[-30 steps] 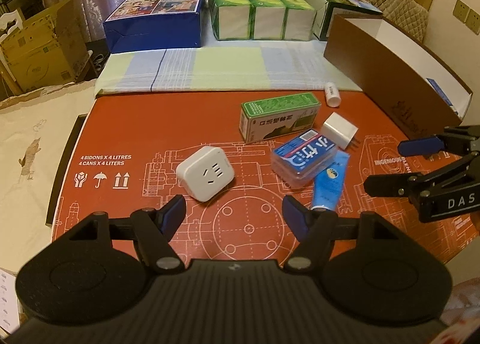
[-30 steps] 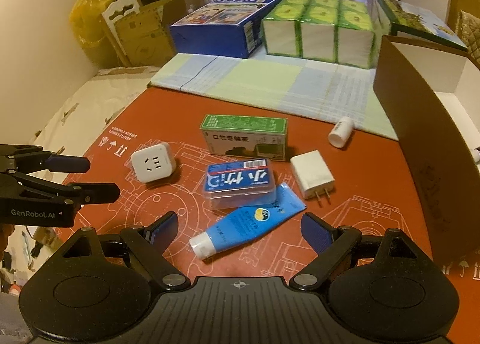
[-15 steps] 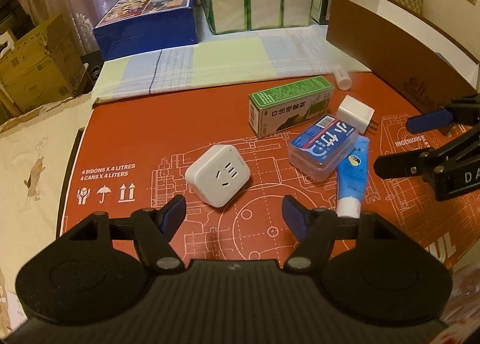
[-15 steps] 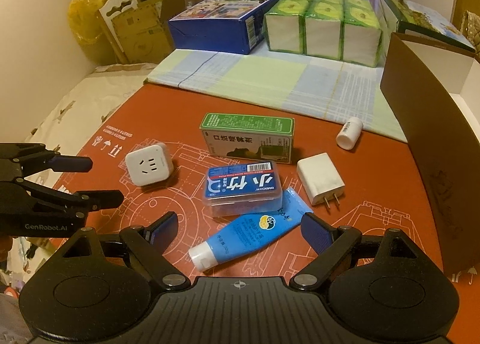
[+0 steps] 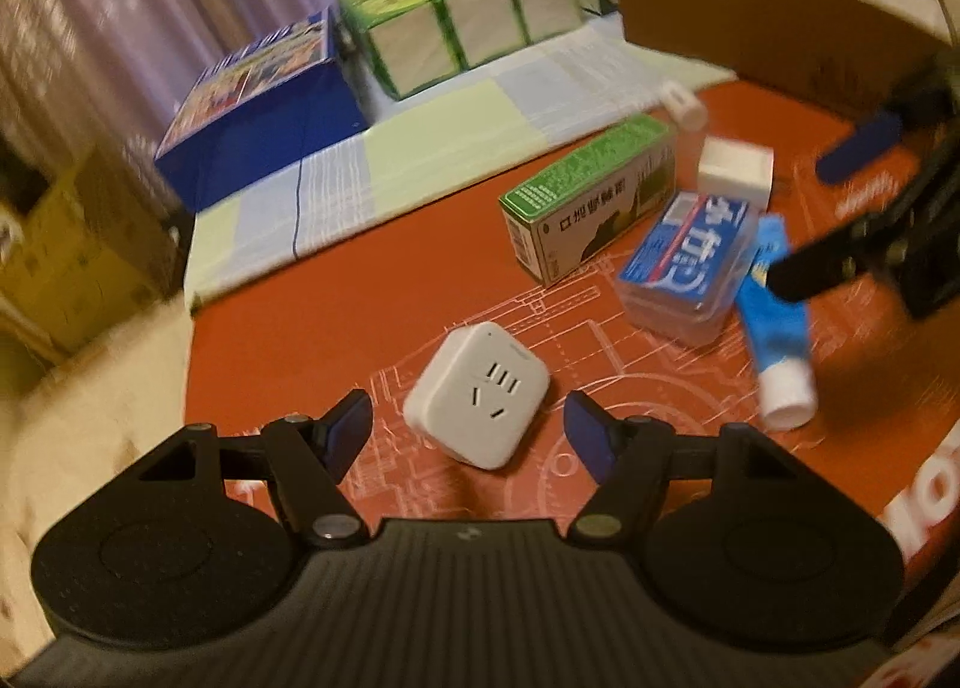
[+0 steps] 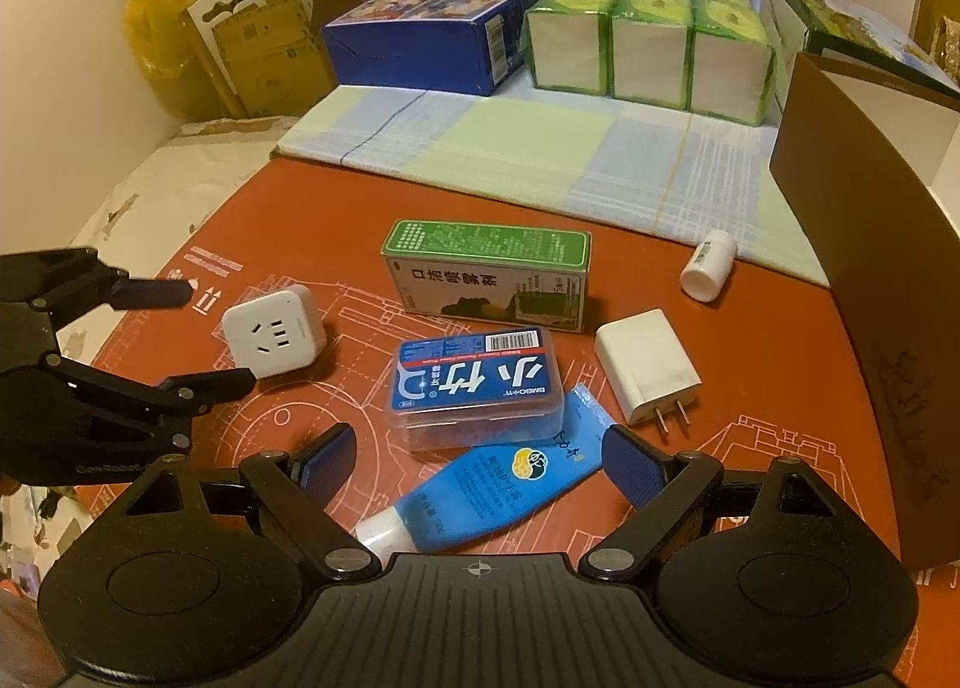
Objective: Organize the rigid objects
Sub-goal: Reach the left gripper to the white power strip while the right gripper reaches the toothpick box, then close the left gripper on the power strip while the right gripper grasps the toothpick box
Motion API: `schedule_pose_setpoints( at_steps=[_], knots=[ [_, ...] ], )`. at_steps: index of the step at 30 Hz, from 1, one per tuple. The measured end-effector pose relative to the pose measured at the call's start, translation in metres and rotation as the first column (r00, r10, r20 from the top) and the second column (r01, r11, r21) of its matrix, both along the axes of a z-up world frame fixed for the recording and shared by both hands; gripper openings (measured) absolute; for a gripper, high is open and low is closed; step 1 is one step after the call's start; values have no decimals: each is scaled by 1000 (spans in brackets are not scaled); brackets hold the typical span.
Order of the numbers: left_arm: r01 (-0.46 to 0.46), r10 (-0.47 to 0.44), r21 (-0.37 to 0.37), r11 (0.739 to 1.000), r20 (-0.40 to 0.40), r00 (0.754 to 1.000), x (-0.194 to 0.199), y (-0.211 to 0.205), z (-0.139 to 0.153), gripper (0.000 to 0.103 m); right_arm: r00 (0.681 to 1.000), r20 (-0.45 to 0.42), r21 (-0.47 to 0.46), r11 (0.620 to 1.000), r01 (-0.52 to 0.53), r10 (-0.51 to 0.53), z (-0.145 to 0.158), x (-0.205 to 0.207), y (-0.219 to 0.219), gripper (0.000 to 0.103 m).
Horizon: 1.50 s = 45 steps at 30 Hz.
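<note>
Rigid objects lie loose in a small cluster on the red printed mat (image 6: 288,190), none yet sorted. Nearest the left gripper (image 5: 468,436) is the white socket adapter (image 5: 477,394), set a little apart from the rest; the jaws stand wide and empty on either side of it, not touching, which reads as lining up for a grasp across its flat sides. The right gripper (image 6: 477,463) is likewise spread wide with nothing in it, hovering above the blue tube (image 6: 480,496), whose capped end points toward the camera. The tube's tail is tucked under the clear plastic case with the blue label (image 6: 477,382), so I judge that pulling the tube may drag the case. Behind the case the green carton (image 6: 486,283) lies on its long side, and the white charger (image 6: 648,367) rests beside the case with its prongs facing the gripper. A small white bottle (image 6: 708,262) lies on its side at the mat's far edge, free to roll.

On the right stands a brown open box (image 6: 864,244), probably the destination; its inside is mostly hidden, so its contents cannot be told.
</note>
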State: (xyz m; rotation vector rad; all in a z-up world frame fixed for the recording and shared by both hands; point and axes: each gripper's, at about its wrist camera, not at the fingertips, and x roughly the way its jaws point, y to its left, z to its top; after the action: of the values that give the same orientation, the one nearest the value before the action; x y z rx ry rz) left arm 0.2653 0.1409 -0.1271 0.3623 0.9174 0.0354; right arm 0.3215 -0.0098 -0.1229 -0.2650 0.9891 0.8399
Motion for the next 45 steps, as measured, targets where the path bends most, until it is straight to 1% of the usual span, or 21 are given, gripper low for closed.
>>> schedule_pose_setpoints(
  at_steps=[5, 7, 10, 13, 15, 17, 21, 22, 24, 26, 28, 30, 32, 34, 37, 39, 45],
  knots=[
    [87, -85, 114, 990, -17, 996, 4, -9, -20, 67, 1000, -12, -3, 1000, 6, -6, -4, 5, 3, 87],
    [115, -114, 147, 982, -19, 993, 5, -12, -27, 67, 1000, -17, -5, 1000, 10, -10, -5, 6, 5, 87],
    [146, -146, 178, 973, -17, 989, 7, -16, -33, 67, 1000, -23, -9, 1000, 15, -15, -7, 8, 6, 87],
    [172, -172, 194, 966, -17, 985, 10, -17, -37, 65, 1000, -26, -10, 1000, 16, -16, -8, 9, 8, 87],
    [180, -178, 197, 964, -24, 984, 13, -15, -40, 58, 1000, -26, -12, 1000, 16, -16, -8, 10, 9, 87],
    [188, -185, 192, 963, -33, 982, 15, -13, -42, 58, 1000, -27, -12, 1000, 16, -16, -8, 10, 9, 87],
    [208, -204, 186, 960, -45, 978, 16, -9, -44, 53, 999, -30, -14, 1000, 15, -16, -9, 12, 12, 87],
    [207, -202, 178, 962, -44, 978, 16, -8, -42, 53, 999, -30, -15, 1000, 13, -14, -9, 13, 13, 87],
    [176, -173, 116, 978, -37, 984, 19, -1, -37, 51, 1000, -30, -16, 1000, 6, -6, -10, 13, 15, 87],
    [121, -120, 21, 992, -36, 992, 22, 9, -29, 49, 1000, -31, -18, 1000, -2, 2, -11, 14, 17, 87],
    [49, -53, -84, 995, -47, 997, 25, 22, -22, 48, 999, -34, -18, 1000, -13, 12, -12, 15, 19, 87],
    [-23, 12, -174, 985, -66, 998, 28, 33, -17, 48, 999, -34, -23, 999, -22, 21, -14, 16, 21, 87],
    [-90, 70, -234, 968, -93, 993, 30, 41, -13, 48, 999, -31, -30, 999, -35, 34, -16, 16, 24, 87],
    [-154, 124, -286, 946, -120, 985, 32, 48, -11, 48, 998, -28, -41, 998, -50, 49, -18, 16, 27, 87],
    [-232, 188, -340, 911, -160, 969, 34, 54, -9, 48, 998, -20, -62, 996, -62, 61, -22, 17, 33, 87],
    [-267, 218, -356, 895, -174, 960, 36, 56, -8, 48, 998, -10, -87, 994, -66, 65, -26, 17, 38, 87],
    [-287, 238, -348, 893, -177, 955, 39, 56, -8, 48, 997, -6, -121, 989, -82, 82, -37, 20, 50, 87]
  ],
)
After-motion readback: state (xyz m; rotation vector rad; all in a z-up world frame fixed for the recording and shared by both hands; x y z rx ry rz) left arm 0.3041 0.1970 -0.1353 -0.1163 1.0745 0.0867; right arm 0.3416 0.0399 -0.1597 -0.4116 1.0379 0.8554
